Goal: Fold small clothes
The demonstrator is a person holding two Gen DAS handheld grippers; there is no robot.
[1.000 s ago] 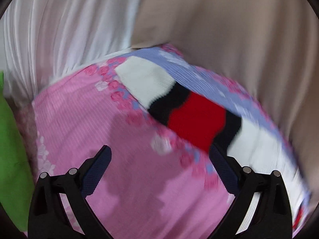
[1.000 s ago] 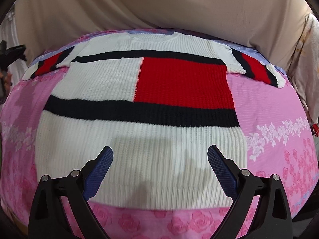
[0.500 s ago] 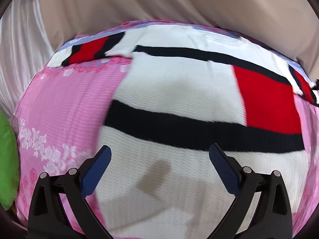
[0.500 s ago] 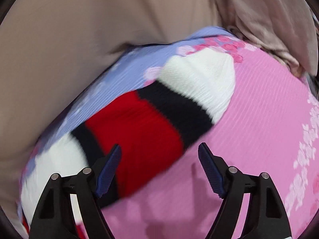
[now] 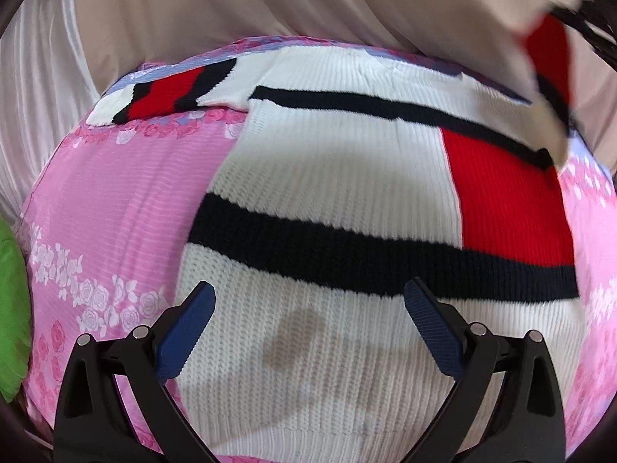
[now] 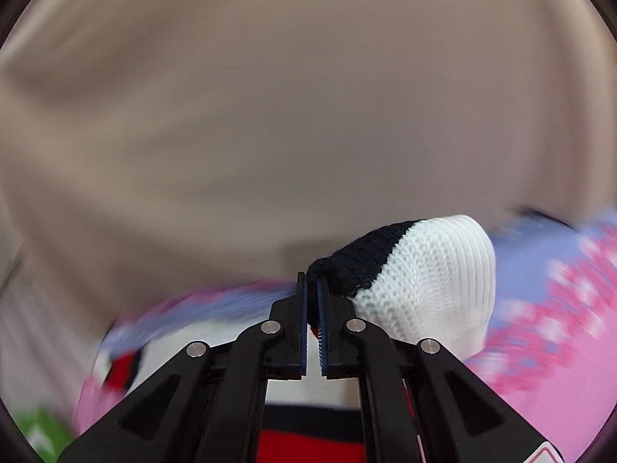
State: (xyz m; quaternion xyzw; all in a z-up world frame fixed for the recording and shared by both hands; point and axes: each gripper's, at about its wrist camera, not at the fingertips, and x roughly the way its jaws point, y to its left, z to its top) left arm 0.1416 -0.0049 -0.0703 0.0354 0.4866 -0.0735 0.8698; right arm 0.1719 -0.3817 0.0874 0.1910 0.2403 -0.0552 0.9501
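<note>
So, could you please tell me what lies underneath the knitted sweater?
The sweater lies flat on a pink floral sheet, which shows on both sides and beyond the collar. Whatever lies directly beneath its body is covered and cannot be seen.

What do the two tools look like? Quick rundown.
Both match: the left tool and right tool have matte black linkage arms with open triangular cutouts and round silver pivot pins. Fingers carry dark blue ridged pads. No cables, sleeves or hands visible.
</note>
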